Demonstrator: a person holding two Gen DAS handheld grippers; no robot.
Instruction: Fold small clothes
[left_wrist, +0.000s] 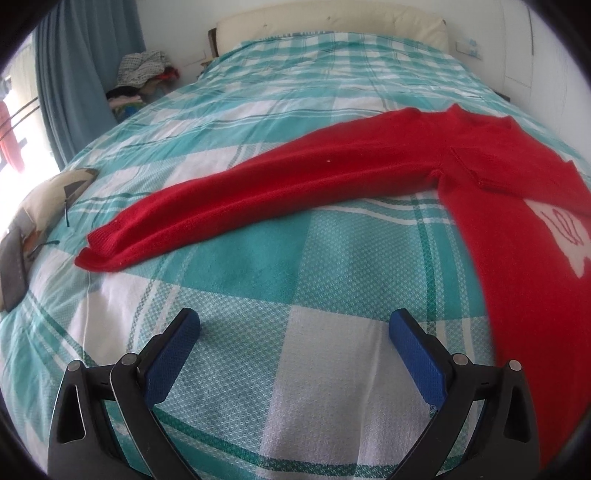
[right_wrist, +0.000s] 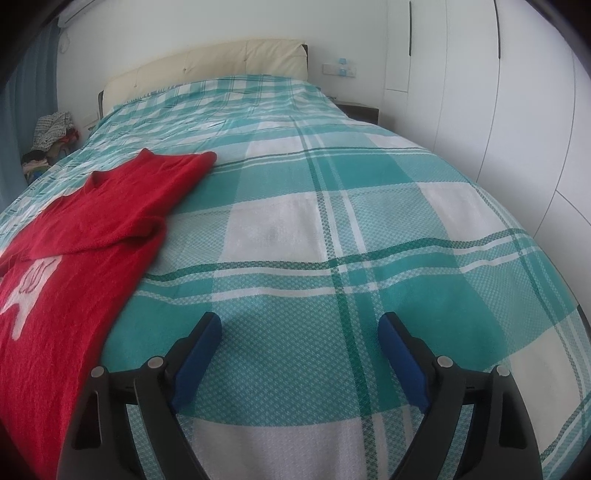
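Observation:
A red knitted sweater (left_wrist: 498, 229) with a white motif (left_wrist: 561, 232) lies flat on the bed. In the left wrist view its long sleeve (left_wrist: 258, 195) stretches out to the left, the cuff lying on the cover. My left gripper (left_wrist: 295, 325) hovers over bare cover below that sleeve, open, with nothing between its blue pads. In the right wrist view the sweater (right_wrist: 74, 258) fills the left side, its other sleeve (right_wrist: 155, 184) folded over the body. My right gripper (right_wrist: 299, 325) is open over the cover, just right of the sweater's edge, holding nothing.
A teal and white checked bed cover (right_wrist: 332, 221) spans the bed up to a cream headboard (right_wrist: 221, 62). A patterned cushion (left_wrist: 48, 206) lies at the bed's left edge. A pile of clothes (left_wrist: 140, 74) sits by the blue curtain (left_wrist: 81, 74). White wardrobe doors (right_wrist: 498, 92) stand at right.

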